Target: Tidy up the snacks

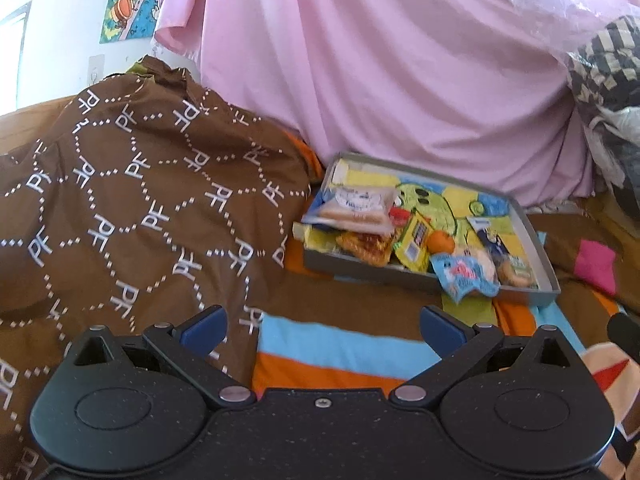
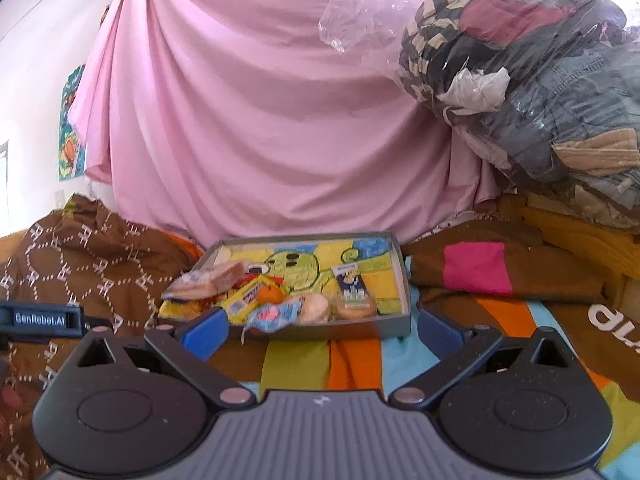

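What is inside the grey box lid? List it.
Inside the grey box lid: a clear-wrapped sandwich biscuit pack, yellow packet, orange fruit, light-blue packet, dark-blue pack. Anything beneath them is hidden.

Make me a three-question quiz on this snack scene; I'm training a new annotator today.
1. True or false: both grippers are closed on snacks.
2. Where do most snacks lie? A) in the grey tray B) on the pink sheet C) on the brown patterned cloth
3. Which packet hangs over the tray's near rim?

Key:
1. False; left gripper and right gripper are open, empty.
2. A, the grey tray.
3. The light-blue packet.
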